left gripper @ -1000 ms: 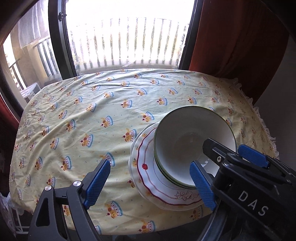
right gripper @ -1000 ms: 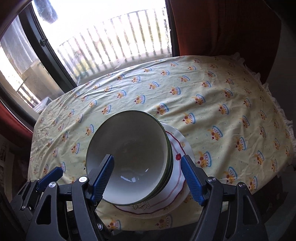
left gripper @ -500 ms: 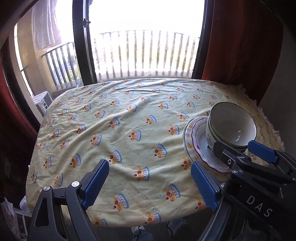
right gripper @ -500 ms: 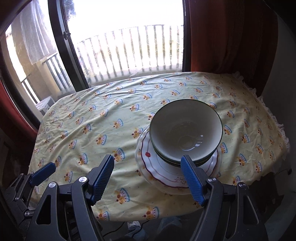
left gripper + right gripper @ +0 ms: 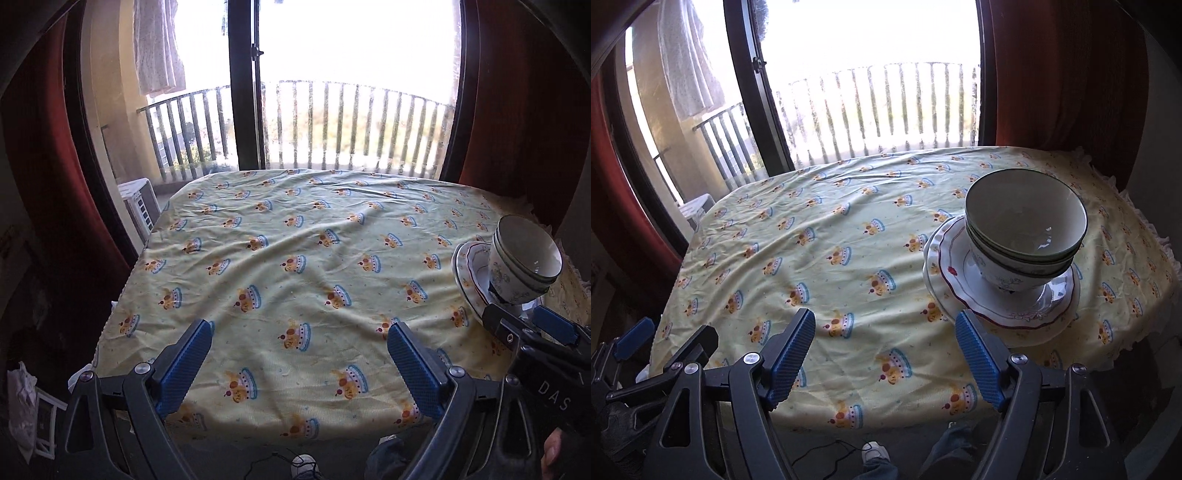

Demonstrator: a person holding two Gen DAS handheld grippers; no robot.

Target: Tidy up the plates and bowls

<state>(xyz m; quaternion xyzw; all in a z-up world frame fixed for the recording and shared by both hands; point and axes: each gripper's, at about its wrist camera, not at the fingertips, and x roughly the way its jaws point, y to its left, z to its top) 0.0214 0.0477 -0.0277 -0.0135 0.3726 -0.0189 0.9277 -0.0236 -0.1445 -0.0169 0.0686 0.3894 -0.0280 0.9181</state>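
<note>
Nearest the cameras are two grippers, each with two blue-padded fingers. The left gripper (image 5: 299, 363) hangs over the near edge of the table (image 5: 258, 229) with its fingers spread wide; its jaws have just been opening, and only tablecloth lies between them. The right gripper (image 5: 884, 354) hangs over the same near edge, its fingers also apart after just opening a little, with nothing between them; its right pad shows just in front of the plates without touching them. One yellow tablecloth (image 5: 831, 258) printed with crowns covers the whole table. Toward the table's right edge, about midway between near and far edges, stands a single pile of dishes. At the bottom lie the plates (image 5: 1004, 314), at least two by their rims: a plain white one under a scalloped one with a red line and a red flower. On them sit the bowls (image 5: 1025, 236), three green rims showing, nested upright one inside another; the top bowl holds nothing. Beyond the far edge are a balcony railing (image 5: 332, 125) and red curtains (image 5: 1063, 74) on both sides.
</note>
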